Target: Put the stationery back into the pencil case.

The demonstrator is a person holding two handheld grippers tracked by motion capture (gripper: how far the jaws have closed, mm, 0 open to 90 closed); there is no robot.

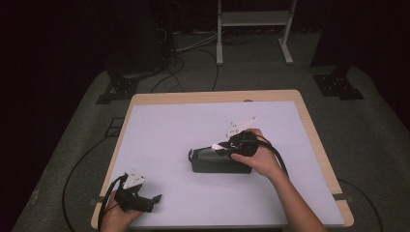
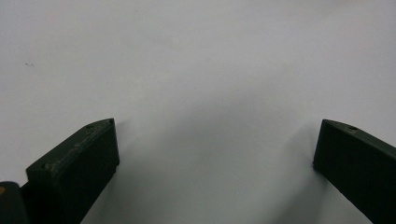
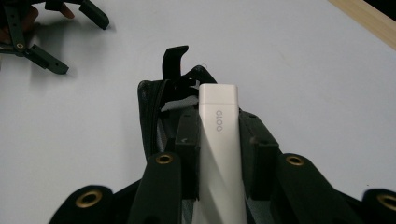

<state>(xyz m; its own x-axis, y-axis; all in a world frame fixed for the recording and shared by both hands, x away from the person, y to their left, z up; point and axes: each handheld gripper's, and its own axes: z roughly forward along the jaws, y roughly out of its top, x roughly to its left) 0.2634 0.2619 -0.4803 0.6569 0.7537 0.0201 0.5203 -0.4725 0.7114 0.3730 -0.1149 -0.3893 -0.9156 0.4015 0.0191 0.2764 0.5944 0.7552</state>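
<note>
While clamped lengthwise between the right gripper's [image 3: 218, 140] jaws, a slim white stick [image 3: 218, 154] marked GLOO; over the unzipped black pouch [image 1: 220, 162], mid-table [image 1: 309, 121], toward the right edge; left gripper [image 1: 145, 199] gaping, holding nothing, by the near left corner.

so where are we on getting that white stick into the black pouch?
Done: the black pouch lies unzipped on the white table. In hand: the right gripper is clamped on the white stick, its tip over the pouch opening. The left gripper sits open over bare table. Left: lower the stick in, release, probably zip up.
</note>
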